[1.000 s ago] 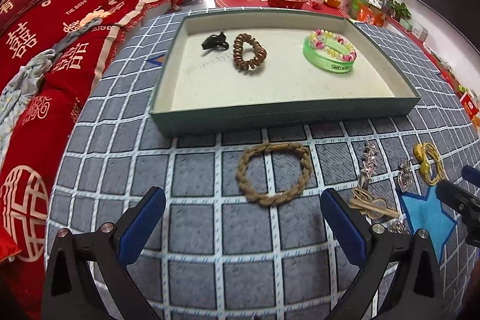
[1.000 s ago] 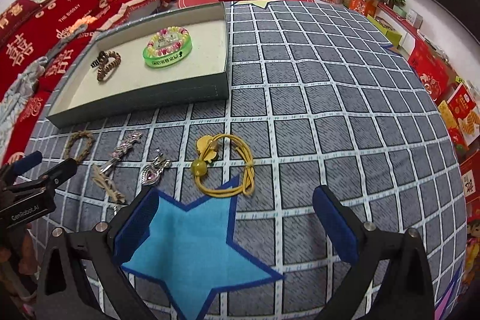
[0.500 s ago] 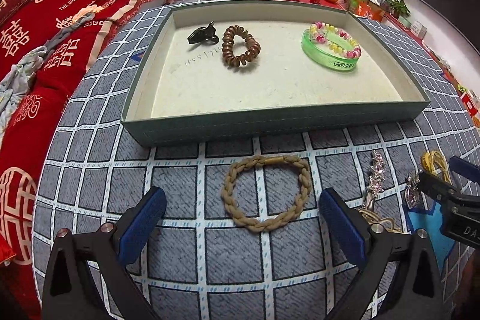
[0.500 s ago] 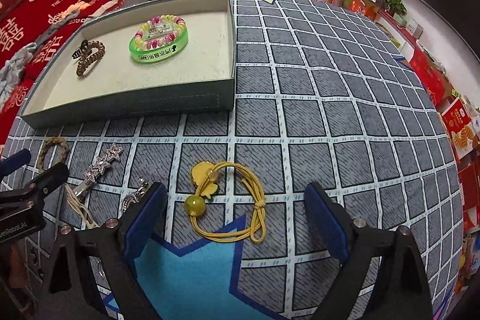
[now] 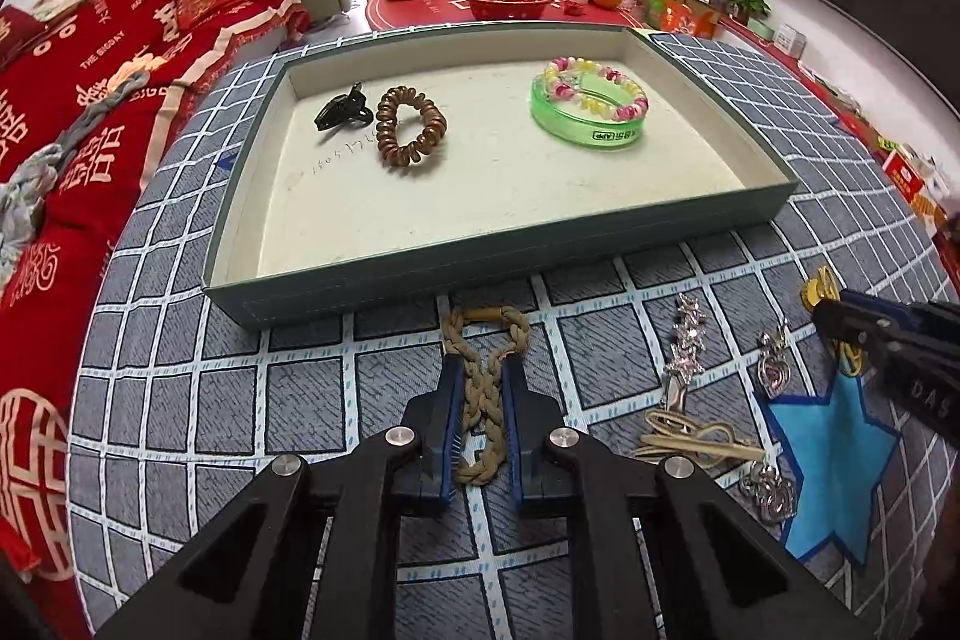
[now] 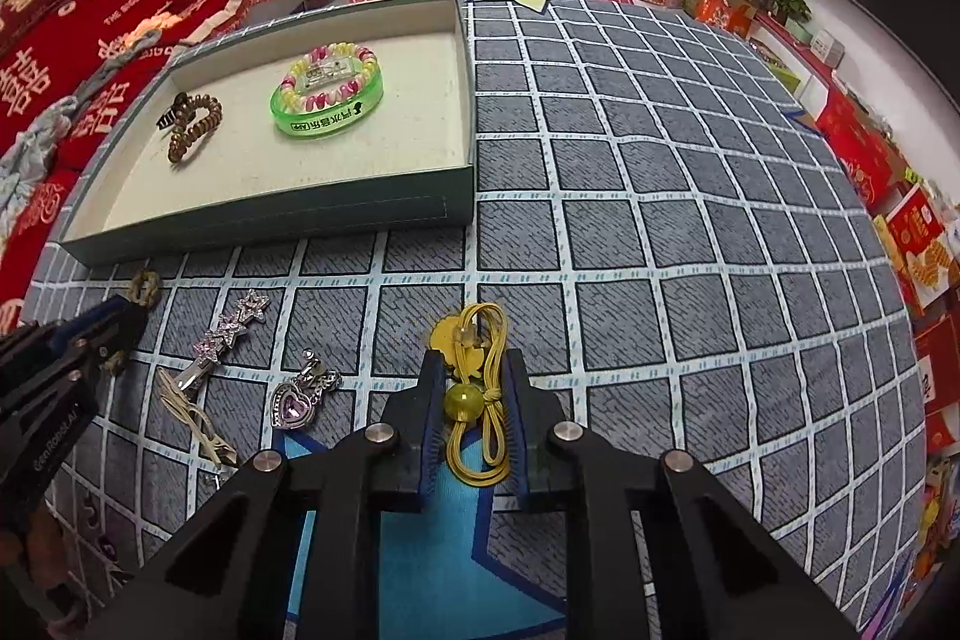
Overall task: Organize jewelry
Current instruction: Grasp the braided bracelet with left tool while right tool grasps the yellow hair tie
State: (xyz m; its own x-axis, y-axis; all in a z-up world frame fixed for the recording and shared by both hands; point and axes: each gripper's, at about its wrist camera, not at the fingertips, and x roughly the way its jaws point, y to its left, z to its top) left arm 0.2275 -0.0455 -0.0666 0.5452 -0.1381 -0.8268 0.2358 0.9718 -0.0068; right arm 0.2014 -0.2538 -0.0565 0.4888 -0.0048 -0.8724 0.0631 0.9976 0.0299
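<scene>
Pinching, left gripper (image 5: 485, 370): tan braided bracelet (image 5: 483, 388), squashed flat, on cloth before tray (image 5: 540, 250).
Right gripper (image 6: 474, 376): clamped on yellow hair tie (image 6: 477, 400).
Change: both previously wide, loops round.

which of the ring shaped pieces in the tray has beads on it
The green bangle at the tray's right side: a pink, yellow and white beaded bracelet rests on its top. The brown coil hair tie has none.
</scene>
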